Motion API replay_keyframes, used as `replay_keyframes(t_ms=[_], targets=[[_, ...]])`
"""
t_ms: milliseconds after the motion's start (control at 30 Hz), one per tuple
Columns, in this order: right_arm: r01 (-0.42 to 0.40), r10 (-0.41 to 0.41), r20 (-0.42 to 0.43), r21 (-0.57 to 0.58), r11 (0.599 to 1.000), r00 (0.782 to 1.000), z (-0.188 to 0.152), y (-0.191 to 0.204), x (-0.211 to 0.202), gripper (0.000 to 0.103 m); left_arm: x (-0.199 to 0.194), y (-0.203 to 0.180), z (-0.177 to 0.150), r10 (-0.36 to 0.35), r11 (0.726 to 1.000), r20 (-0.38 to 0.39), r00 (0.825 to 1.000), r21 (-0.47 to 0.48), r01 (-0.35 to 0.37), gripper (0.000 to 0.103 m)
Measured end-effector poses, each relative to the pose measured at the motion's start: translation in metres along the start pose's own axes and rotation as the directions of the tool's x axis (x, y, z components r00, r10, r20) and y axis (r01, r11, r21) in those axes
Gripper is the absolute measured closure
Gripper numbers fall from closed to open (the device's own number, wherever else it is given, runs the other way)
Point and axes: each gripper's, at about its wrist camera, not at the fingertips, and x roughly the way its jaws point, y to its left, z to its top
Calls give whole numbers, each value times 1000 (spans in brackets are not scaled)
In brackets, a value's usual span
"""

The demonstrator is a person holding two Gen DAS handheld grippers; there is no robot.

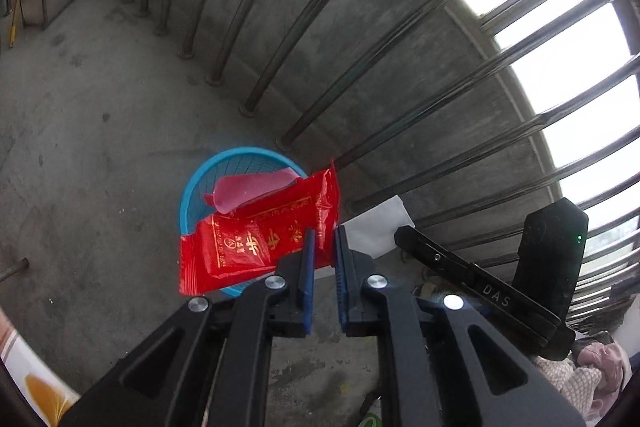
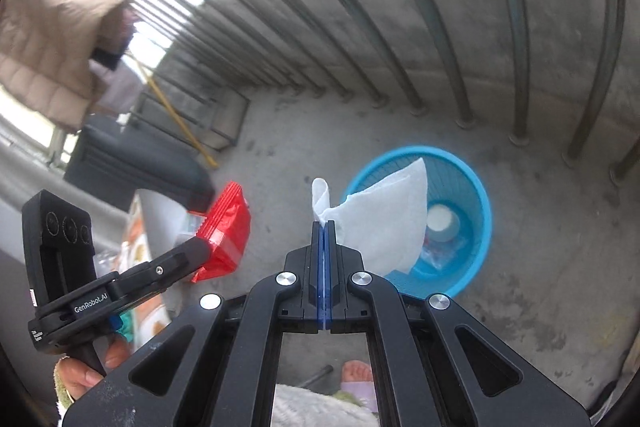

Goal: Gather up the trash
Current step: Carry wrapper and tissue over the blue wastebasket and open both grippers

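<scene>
Bare concrete balcony floor, stained, with a row of metal railing bars (image 1: 304, 27) set in front of a low concrete wall. Blue mesh basket (image 2: 476, 187) sits on the floor near the bars, ahead of both grippers. Left gripper (image 1: 325, 239): blue pads nearly together, pinching the edge of a red foil wrapper (image 1: 256, 239) with gold print, crinkled and glossy, its crimped end sticking up past the fingertips. Wrapper's long axis runs sideways, out to the left of the jaws, hanging over the basket's near rim. A pink sheet (image 1: 248, 191) shows just beyond it, over the basket; can't tell if it rests inside or is attached to the wrapper. Right gripper (image 2: 325, 225): jaws fully closed on a white tissue (image 2: 384, 215), soft and creased, a small twist poking above the pads and the big flap spreading right and forward over the basket opening. The flap hides the basket's left half; inside, a white cup-like item (image 2: 442, 221) and some clear plastic, hard to make out. In the right wrist view the person's hand (image 2: 86, 371) grips the left handle, partly cut off at the frame edge. Bare toes (image 2: 358, 373) show between the right gripper's arms.
</scene>
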Motion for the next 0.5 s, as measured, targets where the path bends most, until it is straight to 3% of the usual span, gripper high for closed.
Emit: replay_keyframes(t_ms=[133, 167, 200, 233, 267, 333, 500], targets=[[36, -34, -42, 56, 998, 999, 0, -21, 22, 102, 41, 3, 12, 20, 1000, -86, 996, -7, -21, 92], [44, -41, -51, 72, 996, 998, 0, -26, 27, 100, 52, 4, 15, 25, 1000, -109, 994, -5, -26, 88], [48, -44, -54, 85, 995, 998, 0, -29, 30, 99, 58, 6, 16, 27, 1000, -132, 991, -6, -28, 72], [48, -42, -63, 103, 994, 997, 0, -34, 36, 95, 68, 9, 17, 38, 999, -156, 987, -16, -41, 64], [53, -44, -76, 118, 992, 996, 0, -39, 41, 91, 72, 14, 17, 61, 997, -162, 985, -29, -67, 58], [70, -55, -100, 155, 985, 993, -2, -50, 49, 81, 79, 17, 20, 89, 994, -160, 983, -43, -97, 56], [77, -58, -123, 156, 985, 991, -5, -55, 43, 72, 62, 21, 19, 103, 991, -112, 988, -77, -112, 48]])
